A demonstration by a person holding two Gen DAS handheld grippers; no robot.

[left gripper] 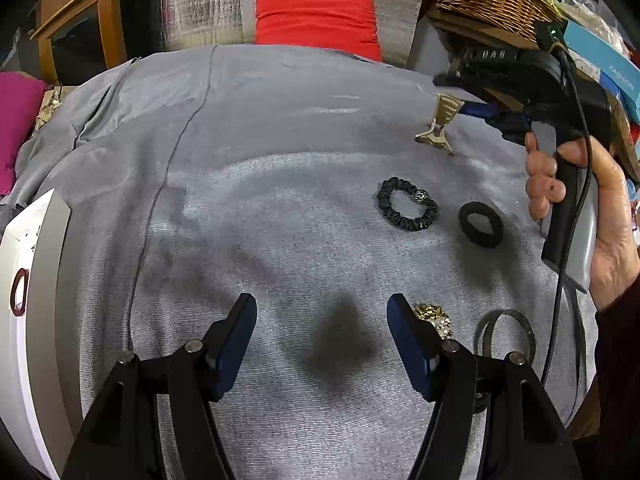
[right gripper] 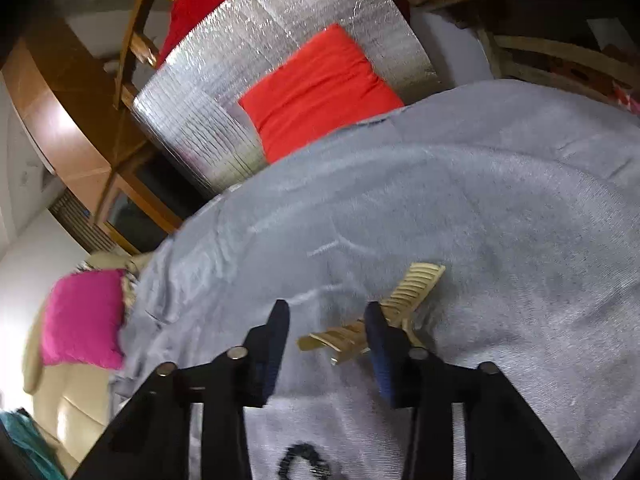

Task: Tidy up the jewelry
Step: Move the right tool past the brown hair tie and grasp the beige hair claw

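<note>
At the far left edge of the left wrist view a white and grey box (left gripper: 36, 280) sits on the grey cloth (left gripper: 280, 200) that covers the work surface. The left gripper (left gripper: 322, 310) points steeply down at bare cloth, its jaws standing wide apart with nothing between them. Just behind its right finger lies a gold brooch-like piece (left gripper: 434, 318), partly hidden by that finger, and beside it a thin grey bangle (left gripper: 506, 334). Further up the cloth a black ruffled scrunchie (left gripper: 406, 204) with a small sparkly bead lies flat, with a plain black hair tie (left gripper: 480, 224) just to its right, the two apart. Higher and to the right, a person's right hand (left gripper: 592, 216) wraps around the grey handle of the right gripper (right gripper: 326, 306), holding it tilted forward and down toward a beige claw clip (left gripper: 438, 126). In the right wrist view that clip (right gripper: 384, 316) lies on the cloth against the outer side of the right finger, one end reaching into the gap; the jaws stand partly open and the pads do not press on it. A red cushion (right gripper: 316, 92) leans on silver foil (right gripper: 224, 120) behind the cloth.
</note>
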